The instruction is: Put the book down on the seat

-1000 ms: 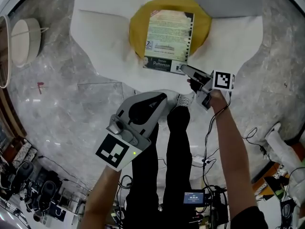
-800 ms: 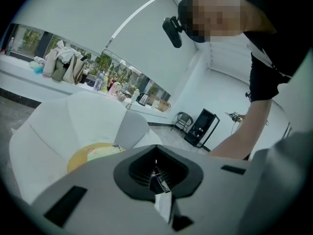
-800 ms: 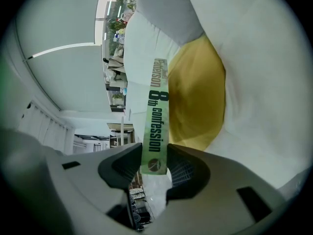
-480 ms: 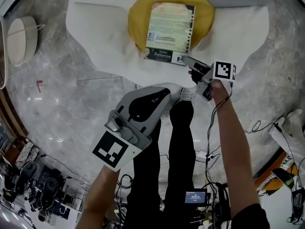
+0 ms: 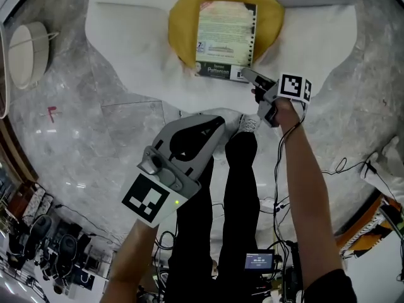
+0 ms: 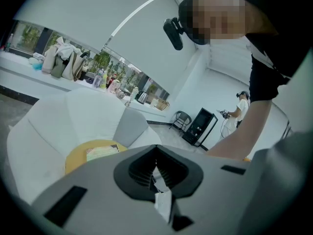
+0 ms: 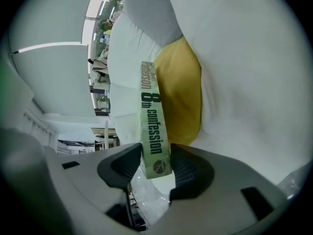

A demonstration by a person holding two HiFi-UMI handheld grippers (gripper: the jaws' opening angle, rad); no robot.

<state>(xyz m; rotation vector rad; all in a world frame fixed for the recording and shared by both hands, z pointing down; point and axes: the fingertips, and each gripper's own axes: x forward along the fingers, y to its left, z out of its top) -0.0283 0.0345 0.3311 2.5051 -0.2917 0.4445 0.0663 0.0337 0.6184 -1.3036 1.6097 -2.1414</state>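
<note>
The book [image 5: 226,40] is laid flat on the yellow cushion [image 5: 183,24], its near corner clamped between the right gripper's [image 5: 247,76] narrowly parted jaws. The left gripper [image 6: 156,151] is held well short of the cushion, jaws closed together on nothing.

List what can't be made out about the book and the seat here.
- Underside of the book: the head view looks straight down, so the book itself hides whether it rests on the yellow cushion.
- Small print on its cover: too small in the head view.
- Back of the seat: cut off by the head view's top edge.
</note>
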